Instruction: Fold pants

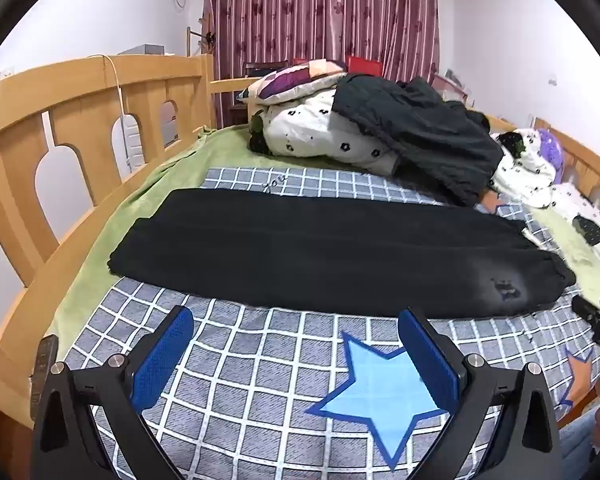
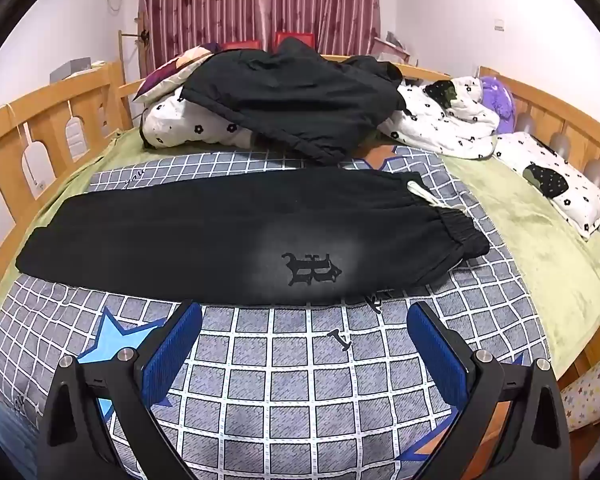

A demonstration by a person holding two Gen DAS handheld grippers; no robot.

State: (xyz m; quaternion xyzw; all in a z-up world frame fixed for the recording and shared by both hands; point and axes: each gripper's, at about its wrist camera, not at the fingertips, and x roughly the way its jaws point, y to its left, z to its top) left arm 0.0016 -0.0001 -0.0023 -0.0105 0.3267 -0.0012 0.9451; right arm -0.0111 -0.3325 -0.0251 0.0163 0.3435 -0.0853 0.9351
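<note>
Pants (image 2: 236,236) lie flat crosswise on the blanket (image 2: 300,380) on the bed (image 1: 16,152), waistband (image 2: 458,232) to the right. Behind them, a jacket (image 2: 296,96) sits on a quilt (image 2: 440,124). Pillow (image 2: 556,180) far right. Both tools, left tool (image 1: 296,344) and right tool (image 2: 304,340), hover before the pants, apart from them.

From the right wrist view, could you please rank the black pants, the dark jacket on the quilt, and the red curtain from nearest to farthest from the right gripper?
1. Black pants: lying flat across the checked blanket, just ahead of the right gripper.
2. Dark jacket: heaped on the flowered quilt behind the pants.
3. Red curtain: at the far wall, beyond the bed.
</note>
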